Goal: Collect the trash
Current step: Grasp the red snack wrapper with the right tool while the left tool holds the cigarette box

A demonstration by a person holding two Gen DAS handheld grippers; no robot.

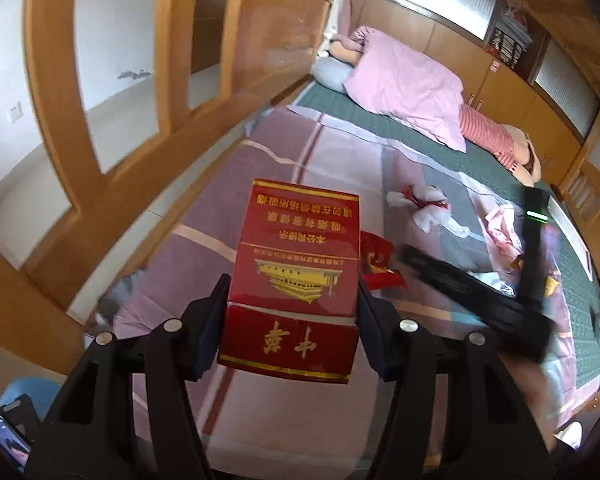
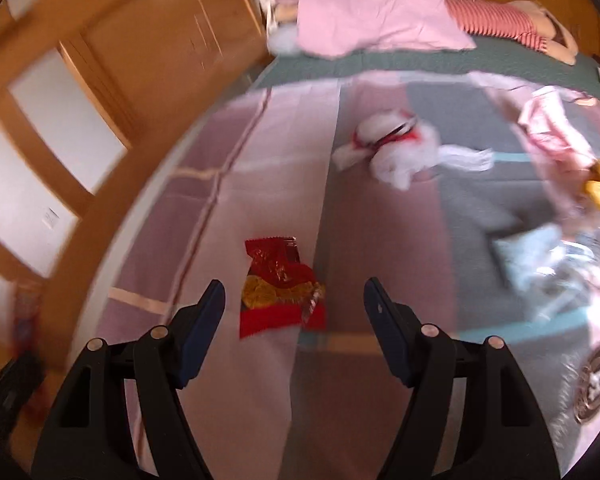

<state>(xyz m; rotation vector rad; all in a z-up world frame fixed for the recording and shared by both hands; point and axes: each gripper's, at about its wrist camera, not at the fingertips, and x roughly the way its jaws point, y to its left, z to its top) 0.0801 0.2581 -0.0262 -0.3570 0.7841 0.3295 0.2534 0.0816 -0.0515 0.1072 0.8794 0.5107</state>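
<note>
Left gripper (image 1: 292, 300), angled down over the bed (image 1: 331, 152), clamps a red cigarette box (image 1: 294, 276) between both pads. Right gripper (image 2: 294, 312), jaws wide and empty, tilts down above a red snack wrapper (image 2: 278, 288) lying on the bedspread (image 2: 260, 140). Step in hand, by judgement: collecting the wrapper. The next move calls for lowering the jaws astride it and closing.
</note>
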